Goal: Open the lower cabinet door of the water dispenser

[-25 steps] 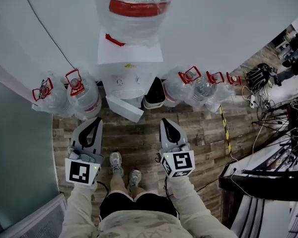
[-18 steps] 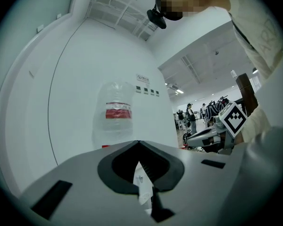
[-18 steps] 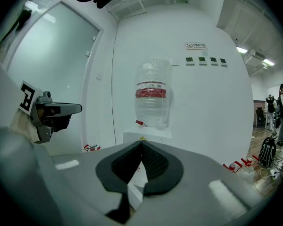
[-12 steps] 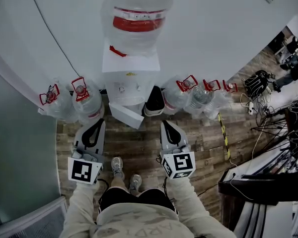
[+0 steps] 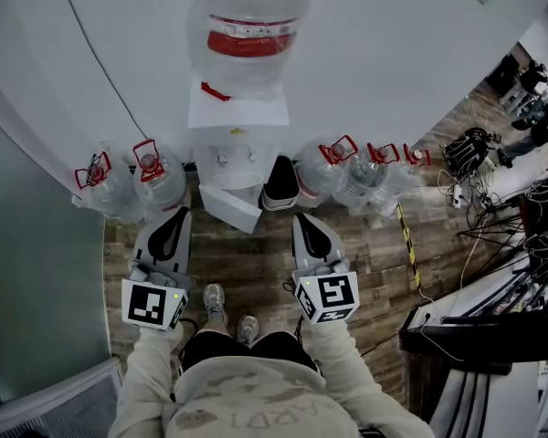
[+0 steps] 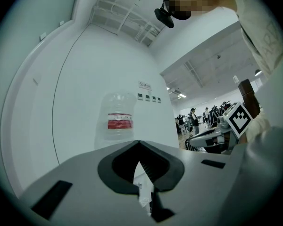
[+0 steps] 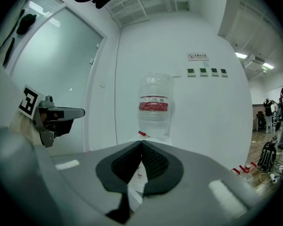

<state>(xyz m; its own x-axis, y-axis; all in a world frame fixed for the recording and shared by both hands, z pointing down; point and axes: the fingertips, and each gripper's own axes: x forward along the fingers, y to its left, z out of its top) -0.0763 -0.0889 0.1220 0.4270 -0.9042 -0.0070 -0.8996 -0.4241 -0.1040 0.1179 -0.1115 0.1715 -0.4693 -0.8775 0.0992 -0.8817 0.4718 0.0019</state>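
Water dispenser (image 5: 237, 149) backs onto the wall (image 5: 393, 62), with a large bottle (image 5: 247, 35) on top. Its lower cabinet door (image 5: 230, 210) juts forward at the foot. Spare bottles (image 5: 155, 185) sit on the floor (image 5: 256, 263) to its left, more bottles (image 5: 347, 176) to its right. Left gripper (image 5: 176, 215) and right gripper (image 5: 301, 219) are side by side in front of it, apart. Cables (image 5: 530, 208) lie far right.

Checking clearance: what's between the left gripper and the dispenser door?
Head view: only a short strip of bare wood floor lies between the left gripper and the door.

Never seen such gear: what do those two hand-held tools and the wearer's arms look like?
The left claw and right claw are grey wedges tapering to a tip, black pads inside. A white cube with black square markers sits behind each. The sleeves are pale.
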